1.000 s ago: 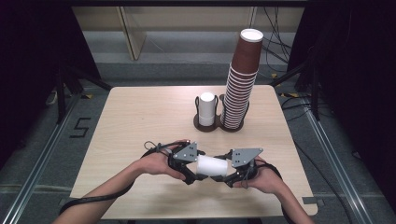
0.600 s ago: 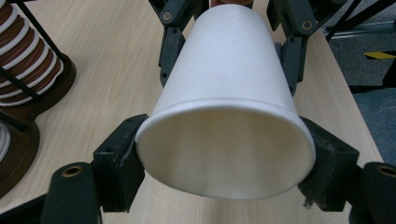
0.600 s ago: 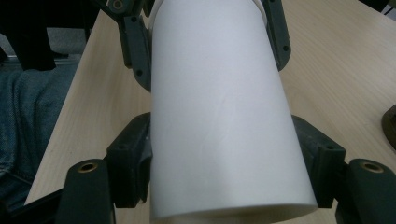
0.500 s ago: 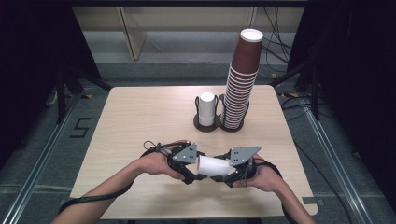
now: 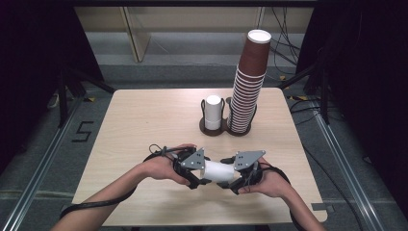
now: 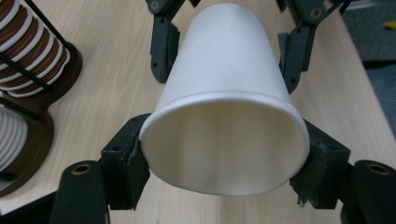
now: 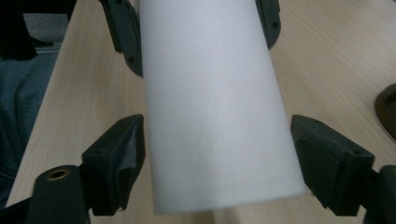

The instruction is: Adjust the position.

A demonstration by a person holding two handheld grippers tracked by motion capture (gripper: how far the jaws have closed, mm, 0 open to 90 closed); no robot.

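High view: a white paper cup (image 5: 219, 170) lies on its side, held off the near part of the wooden table (image 5: 144, 125), long axis running across between the two hands. Left gripper (image 5: 192, 169) is at one end, right gripper (image 5: 241, 177) at the other, both equally near. Beyond, mid-table, a holder carries a short stack of white cups (image 5: 212, 112) and a tall stack of brown cups (image 5: 248, 86) just beside it.

Left gripper view: the cup's open rim (image 6: 224, 140) faces the camera and the body tapers away. This gripper's jaws have just been closing and now press on the rim at both sides, holding the cup. The right gripper's jaws show farther off, flanking the narrow end.

Right gripper view: the cup wall (image 7: 210, 102) runs straight away from the camera, between the jaws. They have just been opening; there's a gap at the right pad and the left pad is barely off, so no grip. Judgement: a hand-over, cup now carried by the left gripper alone.
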